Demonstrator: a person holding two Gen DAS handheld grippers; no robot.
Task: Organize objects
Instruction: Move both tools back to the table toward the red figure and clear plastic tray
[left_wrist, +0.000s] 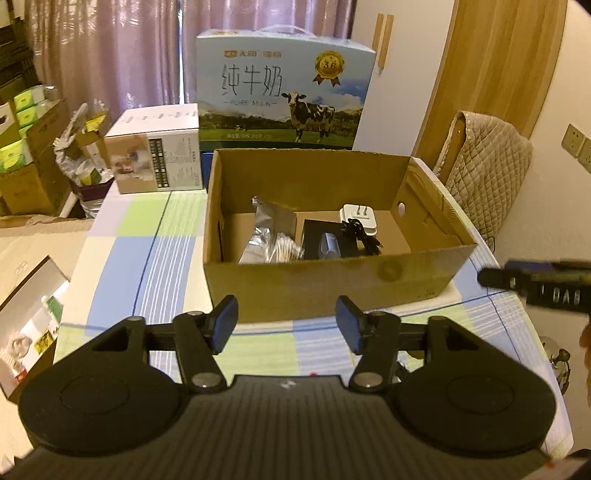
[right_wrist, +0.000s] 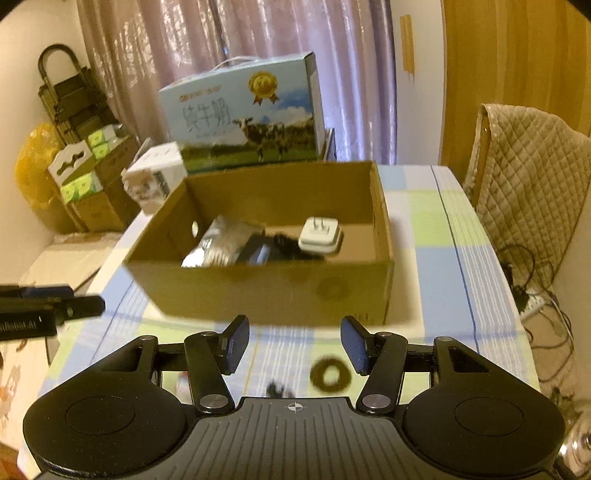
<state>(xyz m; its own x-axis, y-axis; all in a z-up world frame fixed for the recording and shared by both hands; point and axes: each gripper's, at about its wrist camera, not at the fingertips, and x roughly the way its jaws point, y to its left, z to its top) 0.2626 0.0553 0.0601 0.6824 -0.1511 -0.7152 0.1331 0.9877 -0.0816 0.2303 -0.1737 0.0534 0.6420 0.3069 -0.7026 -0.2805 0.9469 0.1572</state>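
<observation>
Partly blurred ring (right_wrist: 330, 373) before right gripper (right_wrist: 294, 345)

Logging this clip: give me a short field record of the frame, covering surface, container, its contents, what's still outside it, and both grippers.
surface: checked tablecloth
container: open cardboard box
contents: white charger, black cable, silver foil bag, black box
still outside: dark ring on the cloth
left gripper: open, empty
right gripper: open, empty
behind: milk carton
</observation>
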